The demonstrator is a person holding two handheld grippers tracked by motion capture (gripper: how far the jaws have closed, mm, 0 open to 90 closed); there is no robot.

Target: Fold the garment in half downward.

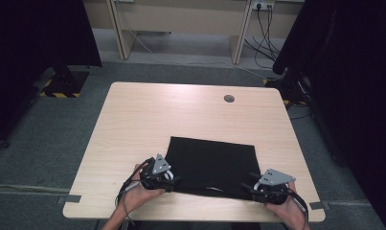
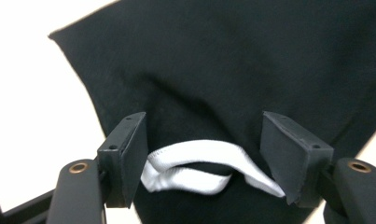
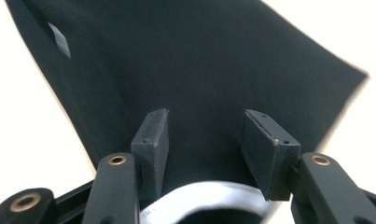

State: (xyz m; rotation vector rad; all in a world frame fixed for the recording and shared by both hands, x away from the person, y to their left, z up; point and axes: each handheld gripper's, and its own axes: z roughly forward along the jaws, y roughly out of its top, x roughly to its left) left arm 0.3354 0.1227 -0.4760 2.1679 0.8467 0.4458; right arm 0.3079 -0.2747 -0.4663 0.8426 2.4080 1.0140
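A black cloth (image 1: 212, 165) lies flat on the wooden table (image 1: 147, 120), close to its front edge. My left gripper (image 1: 174, 180) sits at the cloth's near left corner and my right gripper (image 1: 248, 187) at its near right corner. In the left gripper view the jaws of the left gripper (image 2: 202, 135) stand open over the black cloth (image 2: 223, 70), with a white hem band (image 2: 195, 154) lying between them. In the right gripper view the right gripper (image 3: 205, 126) is open too, over the cloth (image 3: 199, 60) with a white band (image 3: 209, 198) at the jaws' base.
A round cable hole (image 1: 229, 98) sits near the table's far edge. Black curtains (image 1: 32, 38) hang at both sides. A wooden desk frame (image 1: 181, 21) and cables (image 1: 265, 33) stand beyond the table. A small grey label (image 3: 59, 39) marks the cloth.
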